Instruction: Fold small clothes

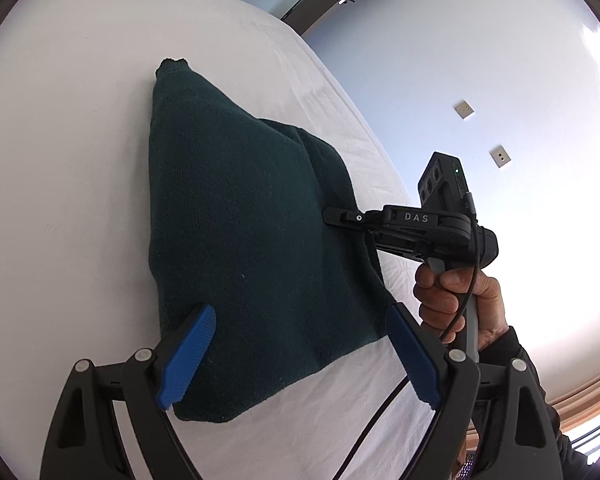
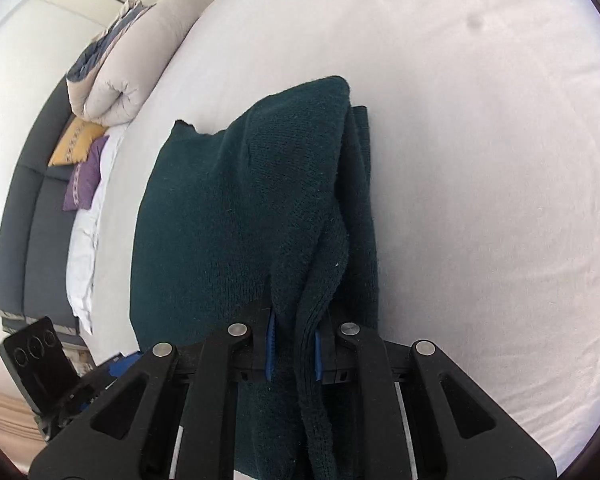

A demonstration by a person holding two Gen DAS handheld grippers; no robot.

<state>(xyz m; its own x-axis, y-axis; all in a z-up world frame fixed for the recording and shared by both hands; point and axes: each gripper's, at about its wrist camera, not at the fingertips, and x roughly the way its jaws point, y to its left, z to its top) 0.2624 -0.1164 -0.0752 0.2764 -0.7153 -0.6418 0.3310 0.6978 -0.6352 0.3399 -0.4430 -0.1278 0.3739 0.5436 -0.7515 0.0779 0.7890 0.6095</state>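
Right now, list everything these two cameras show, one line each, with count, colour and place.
sweater: one, dark green, lying partly folded on the bed, one edge pinched by the right tool
bed sheet: one, white, covering the bed under the sweater
duvet: one, beige with blue-grey lining, rolled at the far end of the bed
cushions: two, one yellow, one purple, against the headboard
headboard: one, dark grey, padded, along the bed's far side
wall sockets: two, beige, on the white wall
left tool: black with blue pads, open, over the sweater's near edge
right tool: black with blue pads, shut on sweater fabric
hand: one, gripping the right tool's handle
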